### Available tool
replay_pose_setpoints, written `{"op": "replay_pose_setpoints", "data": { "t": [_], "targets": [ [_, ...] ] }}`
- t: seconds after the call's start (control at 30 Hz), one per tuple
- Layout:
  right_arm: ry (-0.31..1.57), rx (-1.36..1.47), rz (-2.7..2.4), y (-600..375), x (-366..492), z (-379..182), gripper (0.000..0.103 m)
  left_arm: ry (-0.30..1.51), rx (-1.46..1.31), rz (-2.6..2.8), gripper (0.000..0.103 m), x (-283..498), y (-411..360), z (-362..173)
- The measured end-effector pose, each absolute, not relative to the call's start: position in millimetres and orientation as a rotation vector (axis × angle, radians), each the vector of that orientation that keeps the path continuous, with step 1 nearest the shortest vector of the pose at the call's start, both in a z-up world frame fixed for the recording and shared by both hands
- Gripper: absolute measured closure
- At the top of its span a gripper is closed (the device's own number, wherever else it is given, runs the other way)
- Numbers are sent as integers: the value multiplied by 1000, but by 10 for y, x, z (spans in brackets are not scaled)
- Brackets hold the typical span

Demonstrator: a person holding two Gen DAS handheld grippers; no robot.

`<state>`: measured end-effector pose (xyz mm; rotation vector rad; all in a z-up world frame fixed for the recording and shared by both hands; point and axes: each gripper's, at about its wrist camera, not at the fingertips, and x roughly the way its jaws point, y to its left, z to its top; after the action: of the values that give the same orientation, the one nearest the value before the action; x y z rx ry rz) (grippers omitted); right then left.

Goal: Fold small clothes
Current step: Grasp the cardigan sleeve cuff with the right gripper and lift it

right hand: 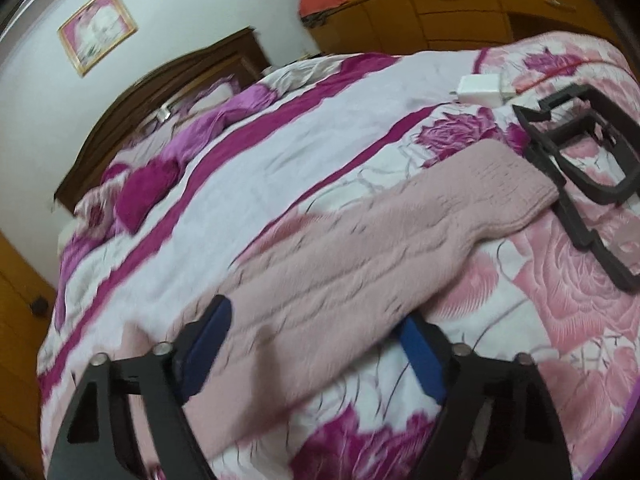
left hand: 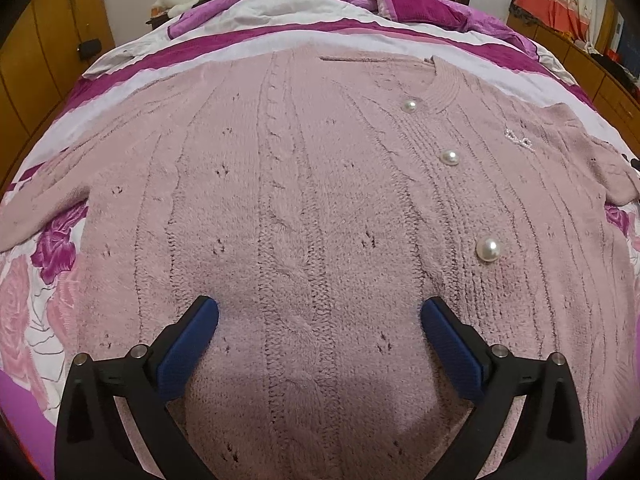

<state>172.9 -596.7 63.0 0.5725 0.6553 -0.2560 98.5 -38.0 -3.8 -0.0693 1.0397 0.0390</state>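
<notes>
A pink cable-knit cardigan point(left hand: 312, 184) with three pearl buttons point(left hand: 449, 157) lies spread flat on the bed, neckline at the far right. My left gripper point(left hand: 320, 312) is open just above its body, blue pads point(left hand: 188, 354) wide apart, holding nothing. In the right wrist view one pink sleeve point(right hand: 400, 240) stretches away toward the right, its cuff point(right hand: 516, 184) at the far end. My right gripper point(right hand: 316, 332) is open, its jaws either side of the sleeve near the shoulder end, not closed on it.
The bed has a floral pink, white and magenta quilt point(right hand: 280, 152). A black plastic frame point(right hand: 576, 168) and a white charger point(right hand: 480, 88) lie beyond the cuff. Rumpled bedding and a wooden headboard point(right hand: 168, 80) are at the back. Wooden cabinets point(left hand: 44, 60) flank the bed.
</notes>
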Motion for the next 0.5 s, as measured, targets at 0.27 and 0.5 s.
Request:
{"op": "replay_pose_setpoints", "data": {
  "t": [0.27,0.5],
  "targets": [
    [563,542,-303,-6075,1506,813,97,1033,-62,41,17,970,-386,-49],
    [564,426,-345,-6000,1230,885,97,1017,-54,42,17,953,-388,-50]
  ]
}}
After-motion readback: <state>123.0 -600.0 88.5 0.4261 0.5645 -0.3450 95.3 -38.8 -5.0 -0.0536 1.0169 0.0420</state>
